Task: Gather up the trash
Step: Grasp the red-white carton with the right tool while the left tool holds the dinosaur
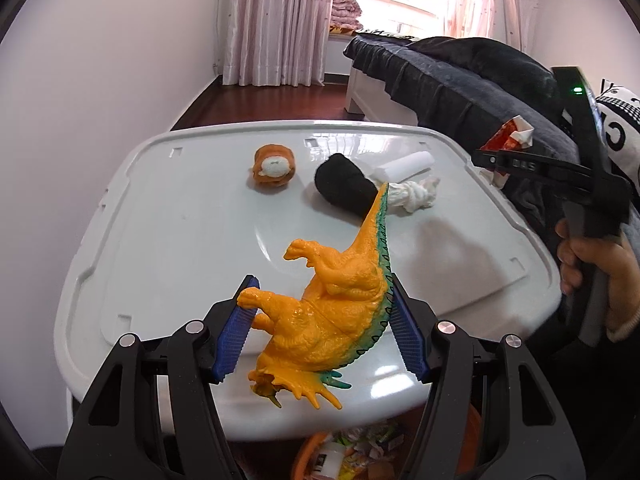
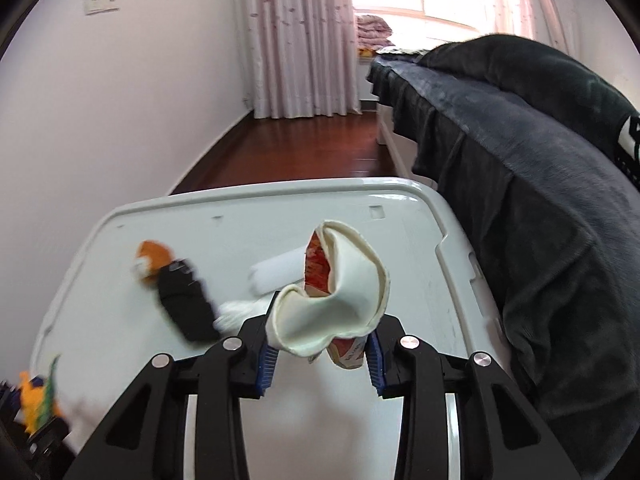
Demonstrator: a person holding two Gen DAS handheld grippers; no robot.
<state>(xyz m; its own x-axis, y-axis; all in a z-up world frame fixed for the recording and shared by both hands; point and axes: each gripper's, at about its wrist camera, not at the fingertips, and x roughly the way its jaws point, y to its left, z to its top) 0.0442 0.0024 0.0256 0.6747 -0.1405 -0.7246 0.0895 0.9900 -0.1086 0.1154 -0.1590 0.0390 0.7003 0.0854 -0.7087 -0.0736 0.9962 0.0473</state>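
Observation:
My left gripper is shut on an orange toy dinosaur with a green spine, held just over the white bin lid. My right gripper is shut on a crushed red-and-white paper cup, held above the lid; it shows at the right of the left wrist view. On the lid lie a white paper roll, a crumpled white tissue, a black sock roll and an orange-and-white plush. An orange bucket with wrappers sits below the lid's near edge.
A bed with a dark blanket stands close on the right of the lid. A white wall is on the left. Wooden floor and pink curtains lie beyond.

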